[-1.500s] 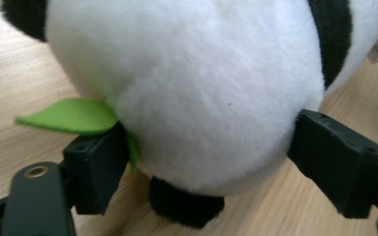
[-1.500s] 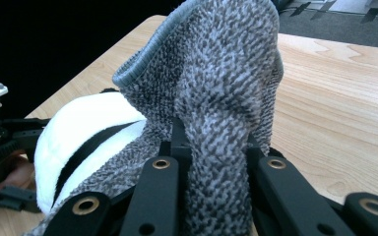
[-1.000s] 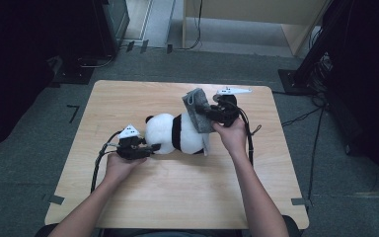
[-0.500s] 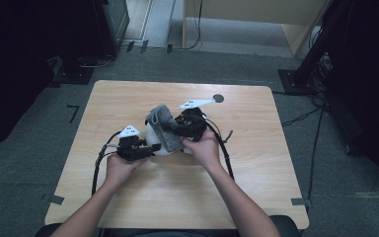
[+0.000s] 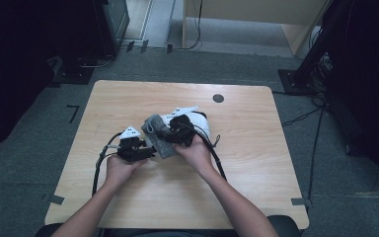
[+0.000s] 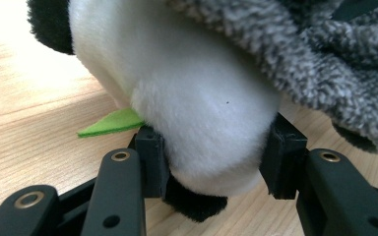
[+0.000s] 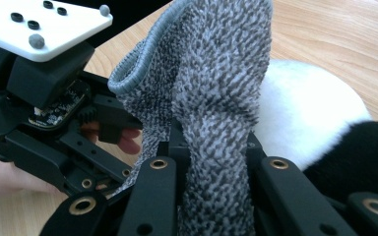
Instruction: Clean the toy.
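Note:
A black-and-white plush panda (image 5: 200, 123) lies mid-table, with a grey fuzzy cloth (image 5: 154, 134) draped over its left part. My left gripper (image 5: 149, 149) is shut on the panda's white lower end (image 6: 197, 98); both pads (image 6: 150, 147) press into the plush, and its jaws have just been closing on it. A green felt leaf (image 6: 110, 123) pokes out beside it. The cloth (image 6: 325, 59) hangs over the panda from the upper right. My right gripper (image 5: 162, 135) is shut on a fold of the cloth (image 7: 216, 98), beside the panda's white fur (image 7: 305, 113) and close to the left gripper (image 7: 44, 98).
The wooden table (image 5: 128, 98) has a small dark round mark (image 5: 218, 98) near its far edge. Black cables trail from both grippers toward the near edge. Dark furniture and floor cables surround the table.
My right hand has carried the grey cloth leftward and down over the panda, ending close to the left gripper. The left hand has stayed put on the panda.

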`<action>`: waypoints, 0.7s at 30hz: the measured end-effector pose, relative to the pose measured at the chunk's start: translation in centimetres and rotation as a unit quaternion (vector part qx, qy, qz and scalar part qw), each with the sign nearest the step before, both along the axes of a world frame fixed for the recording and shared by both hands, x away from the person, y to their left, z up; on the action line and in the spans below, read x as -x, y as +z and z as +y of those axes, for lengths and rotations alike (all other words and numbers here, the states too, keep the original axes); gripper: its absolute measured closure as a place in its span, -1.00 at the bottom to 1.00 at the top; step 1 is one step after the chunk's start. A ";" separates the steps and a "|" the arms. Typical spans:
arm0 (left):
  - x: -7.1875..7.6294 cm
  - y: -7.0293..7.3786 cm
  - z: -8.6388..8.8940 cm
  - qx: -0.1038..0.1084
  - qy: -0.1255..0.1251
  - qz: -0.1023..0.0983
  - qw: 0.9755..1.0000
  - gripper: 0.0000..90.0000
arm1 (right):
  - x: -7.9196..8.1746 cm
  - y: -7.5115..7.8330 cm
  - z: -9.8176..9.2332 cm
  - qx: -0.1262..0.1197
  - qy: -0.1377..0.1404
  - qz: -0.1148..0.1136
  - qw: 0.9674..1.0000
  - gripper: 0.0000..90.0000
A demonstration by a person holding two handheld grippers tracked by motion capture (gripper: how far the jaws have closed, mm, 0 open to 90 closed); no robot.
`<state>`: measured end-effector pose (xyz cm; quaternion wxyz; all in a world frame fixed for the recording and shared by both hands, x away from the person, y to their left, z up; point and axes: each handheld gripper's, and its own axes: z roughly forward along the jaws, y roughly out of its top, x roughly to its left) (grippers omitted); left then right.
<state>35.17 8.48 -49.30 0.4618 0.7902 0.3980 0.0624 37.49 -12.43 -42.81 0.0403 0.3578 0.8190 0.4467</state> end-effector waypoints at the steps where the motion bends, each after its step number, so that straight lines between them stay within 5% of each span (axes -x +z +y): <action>1: 0.0 0.0 0.0 0.000 0.000 0.002 1.000 0.18 | 0.0 0.0 -0.2 -0.001 0.000 0.002 1.000 0.72; 10: -0.4 0.1 0.2 0.005 -0.007 0.015 1.000 0.19 | -0.2 0.6 -4.0 -0.001 -0.034 0.009 0.999 0.74; 21: -0.6 0.2 0.3 0.009 -0.012 0.022 1.000 0.19 | -0.5 1.6 -9.1 -0.041 -0.063 0.024 0.997 0.74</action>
